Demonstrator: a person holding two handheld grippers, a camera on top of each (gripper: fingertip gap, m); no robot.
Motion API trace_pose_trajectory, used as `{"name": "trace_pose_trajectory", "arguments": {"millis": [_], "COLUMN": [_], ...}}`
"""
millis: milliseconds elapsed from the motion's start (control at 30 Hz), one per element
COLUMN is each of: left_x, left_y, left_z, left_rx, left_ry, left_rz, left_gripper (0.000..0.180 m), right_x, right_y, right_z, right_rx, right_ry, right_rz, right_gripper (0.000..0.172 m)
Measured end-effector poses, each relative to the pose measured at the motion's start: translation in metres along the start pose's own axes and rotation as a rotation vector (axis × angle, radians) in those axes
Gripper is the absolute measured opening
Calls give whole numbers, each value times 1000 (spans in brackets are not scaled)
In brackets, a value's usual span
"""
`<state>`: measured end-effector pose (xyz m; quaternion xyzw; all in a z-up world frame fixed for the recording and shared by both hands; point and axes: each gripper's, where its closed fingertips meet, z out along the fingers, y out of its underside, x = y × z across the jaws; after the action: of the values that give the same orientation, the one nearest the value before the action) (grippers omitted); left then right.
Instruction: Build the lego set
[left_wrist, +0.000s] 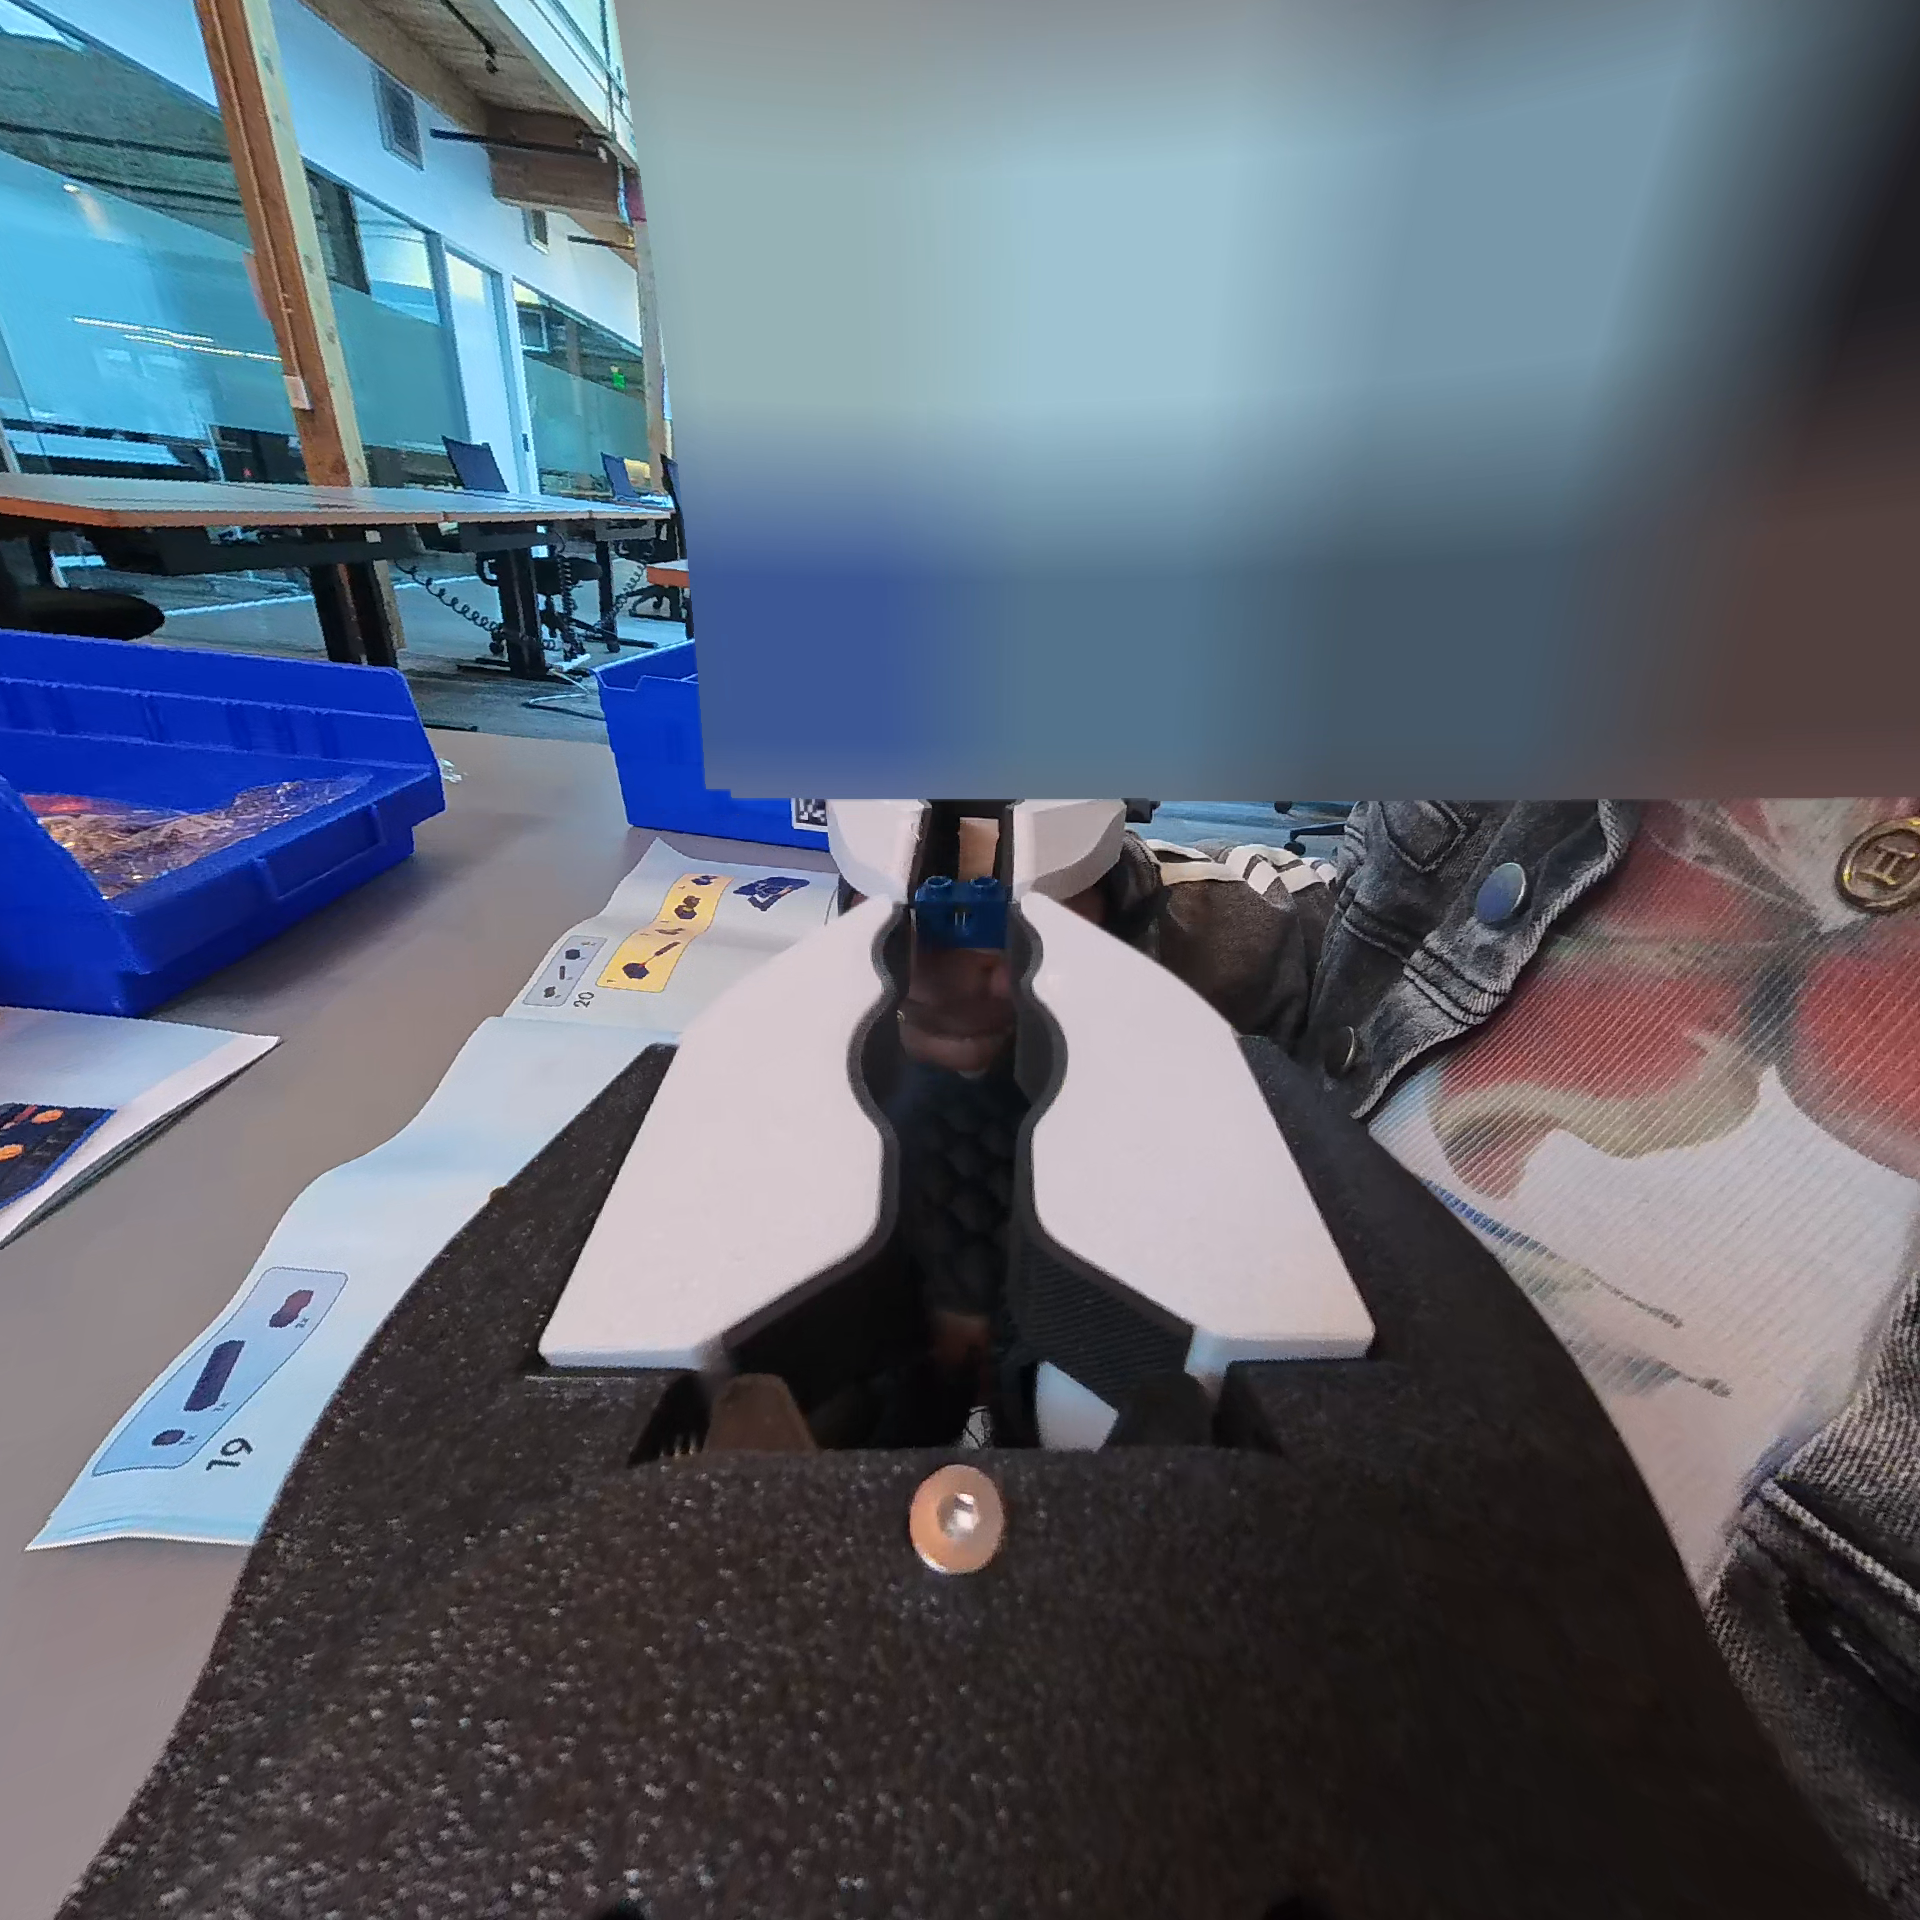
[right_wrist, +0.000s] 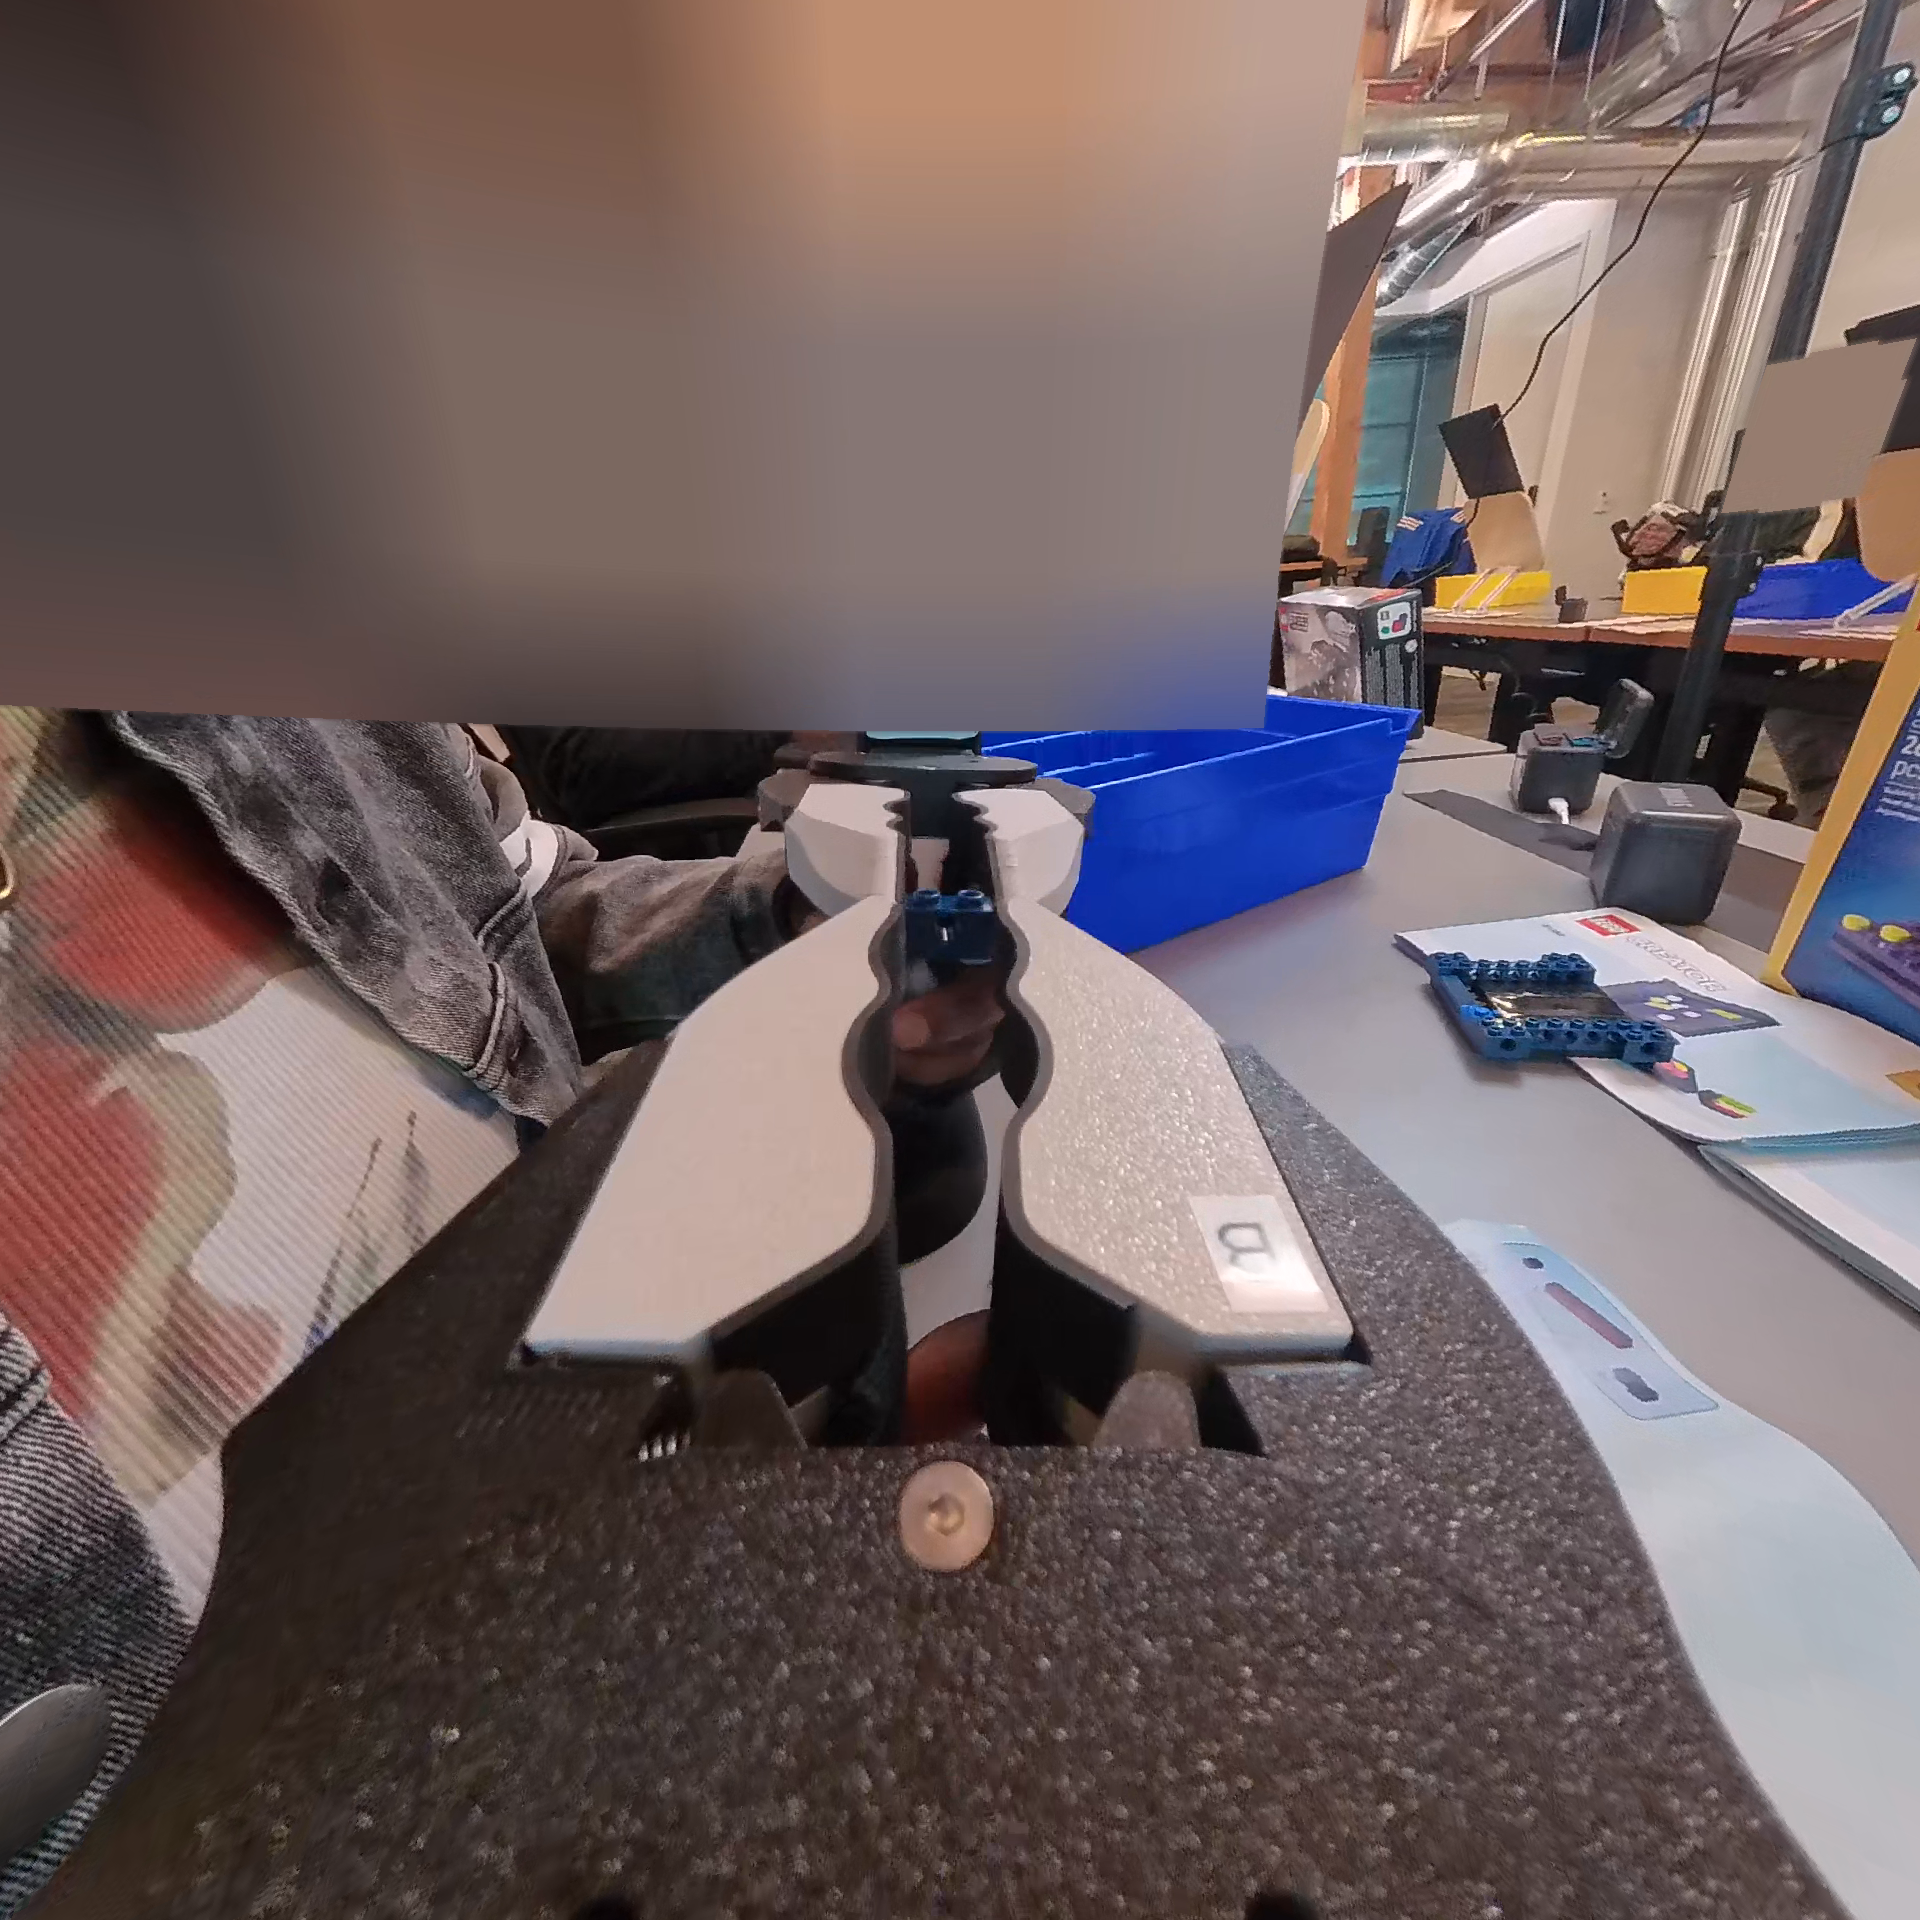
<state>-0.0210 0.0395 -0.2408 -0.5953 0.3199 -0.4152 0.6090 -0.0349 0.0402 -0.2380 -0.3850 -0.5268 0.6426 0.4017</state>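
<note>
My two grippers face each other tip to tip above the grey table. A small dark blue two-stud brick sits between the fingertips of my left gripper, with both pads against its ends. The right gripper's white tips stand just behind it. In the right wrist view the same blue brick sits between the pads of my right gripper, which is closed on it. The left gripper's tips meet it from the far side. A person's hand shows behind each pair of fingers.
Blue bins stand on the table. Instruction sheets lie flat under the grippers. A blue brick frame rests on a booklet at the right, by a box and a grey cube. A person in a denim jacket is close. Both grippers' tips are close together, under 4 cm apart.
</note>
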Motion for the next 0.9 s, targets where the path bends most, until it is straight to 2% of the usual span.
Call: {"name": "trace_pose_trajectory", "arguments": {"millis": [400,533,600,667,733,800,900], "left_x": [2,-2,-13,-21,-21,-20,-22], "left_y": [1,1,2,7,19,26,26], "left_z": [0,-2,-4,-6,-2,1,1], "left_rx": [-4,3,-6,-80,-178,-215,-220], "left_ry": [19,-21,-111,-201,-224,-230,-244], "left_rz": [3,49,132,279,399,448,460], "left_gripper": [16,16,15,15,15,15,15], "right_x": [-3,1,10,22,27,25,23], "right_y": [1,1,0,4,11,20,25], "right_z": [1,1,-1,-3,-2,2,4], "right_rx": [3,11,27,31,23,-14,-38], "right_ry": [-14,5,31,52,25,-22,-44], "right_rz": [10,40,121,271,448,589,654], "right_gripper": [15,15,18,22,25,26,22]}}
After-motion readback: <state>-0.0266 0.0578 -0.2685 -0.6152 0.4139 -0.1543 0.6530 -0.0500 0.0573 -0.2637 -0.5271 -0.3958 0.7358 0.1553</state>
